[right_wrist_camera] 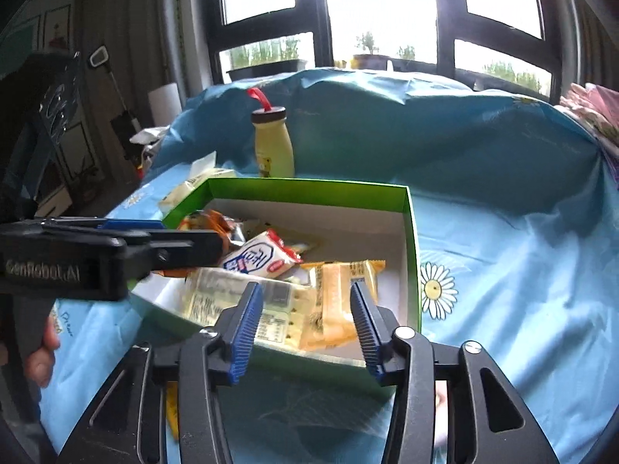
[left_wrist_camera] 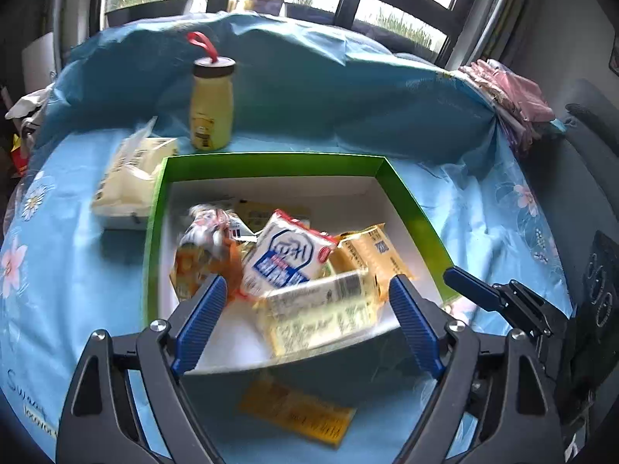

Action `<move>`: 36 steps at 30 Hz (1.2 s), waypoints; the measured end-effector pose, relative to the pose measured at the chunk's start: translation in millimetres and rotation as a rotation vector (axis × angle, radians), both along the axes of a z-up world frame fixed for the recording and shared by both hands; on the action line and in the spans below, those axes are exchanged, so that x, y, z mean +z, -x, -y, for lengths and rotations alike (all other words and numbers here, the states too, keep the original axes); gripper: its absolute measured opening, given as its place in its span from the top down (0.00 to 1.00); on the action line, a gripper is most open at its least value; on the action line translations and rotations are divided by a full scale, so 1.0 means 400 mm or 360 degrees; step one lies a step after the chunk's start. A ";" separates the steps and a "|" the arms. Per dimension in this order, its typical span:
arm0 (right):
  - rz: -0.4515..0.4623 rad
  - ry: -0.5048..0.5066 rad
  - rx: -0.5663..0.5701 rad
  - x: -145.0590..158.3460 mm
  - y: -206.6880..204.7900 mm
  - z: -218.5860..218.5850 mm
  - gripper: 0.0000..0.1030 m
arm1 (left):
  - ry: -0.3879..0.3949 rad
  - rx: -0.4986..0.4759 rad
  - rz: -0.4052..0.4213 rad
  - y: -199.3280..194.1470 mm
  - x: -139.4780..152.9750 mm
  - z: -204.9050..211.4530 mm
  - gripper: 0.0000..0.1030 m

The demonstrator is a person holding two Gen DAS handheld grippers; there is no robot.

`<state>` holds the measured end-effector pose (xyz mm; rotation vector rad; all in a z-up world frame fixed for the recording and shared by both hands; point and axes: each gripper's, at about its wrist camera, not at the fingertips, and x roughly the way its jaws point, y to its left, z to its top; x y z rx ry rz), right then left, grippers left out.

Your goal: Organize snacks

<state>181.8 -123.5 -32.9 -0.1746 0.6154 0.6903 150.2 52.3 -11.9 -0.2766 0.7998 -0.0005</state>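
A green box (left_wrist_camera: pixel 271 164) with a white inside holds several snack packets on a blue flowered cloth. Among them are a white-and-blue packet (left_wrist_camera: pixel 290 255), an orange packet (left_wrist_camera: pixel 371 251) and a blurred pale yellow packet (left_wrist_camera: pixel 321 313). My left gripper (left_wrist_camera: pixel 307 282) stands open above the box's near edge. The pale yellow packet lies below the gap and the pads are clear of it. My right gripper (right_wrist_camera: pixel 305 290) is open over the near right side of the box (right_wrist_camera: pixel 309 187), with the orange packet (right_wrist_camera: pixel 340 294) seen through the gap. The left gripper (right_wrist_camera: pixel 154 243) shows at the left.
A yellow bottle (left_wrist_camera: pixel 212 112) with a brown cap and red loop stands behind the box. A white packet (left_wrist_camera: pixel 131 181) lies left of it, an orange packet (left_wrist_camera: pixel 298 413) on the cloth in front. Folded pink cloth (left_wrist_camera: pixel 510 96) sits far right. A hand (right_wrist_camera: pixel 42 352) holds the left gripper.
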 end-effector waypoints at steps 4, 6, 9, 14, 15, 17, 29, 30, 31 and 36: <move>-0.0087 -0.0012 0.0090 -0.017 0.054 0.008 0.53 | 0.0052 0.0010 -0.0016 0.083 -0.018 -0.030 0.16; -0.0167 0.0002 0.0162 -0.040 0.084 0.002 0.53 | 0.0082 0.0010 -0.0059 0.114 -0.041 -0.038 0.16; -0.0217 0.0056 0.0234 -0.074 0.124 -0.017 0.53 | 0.0111 0.0005 -0.0119 0.149 -0.076 -0.039 0.16; -0.0289 0.0125 0.0309 -0.130 0.167 -0.045 0.53 | 0.0143 -0.0010 -0.0239 0.165 -0.152 -0.030 0.16; -0.0298 0.0139 0.0314 -0.138 0.170 -0.049 0.53 | 0.0161 -0.0014 -0.0252 0.163 -0.161 -0.030 0.16; -0.0313 0.0160 0.0328 -0.152 0.171 -0.059 0.53 | 0.0188 -0.0019 -0.0285 0.153 -0.188 -0.026 0.16; -0.0304 0.0237 0.0376 -0.186 0.169 -0.091 0.53 | 0.0178 -0.0070 -0.0283 0.081 -0.233 -0.023 0.18; -0.0295 0.0240 0.0382 -0.186 0.174 -0.089 0.53 | 0.0178 -0.0106 -0.0296 0.074 -0.240 -0.023 0.18; -0.0295 0.0240 0.0386 -0.186 0.176 -0.088 0.53 | 0.0156 -0.0141 -0.0312 0.069 -0.247 -0.017 0.18; -0.0279 0.0308 0.0413 -0.202 0.188 -0.093 0.53 | 0.0099 -0.0312 -0.0327 0.078 -0.244 0.026 0.23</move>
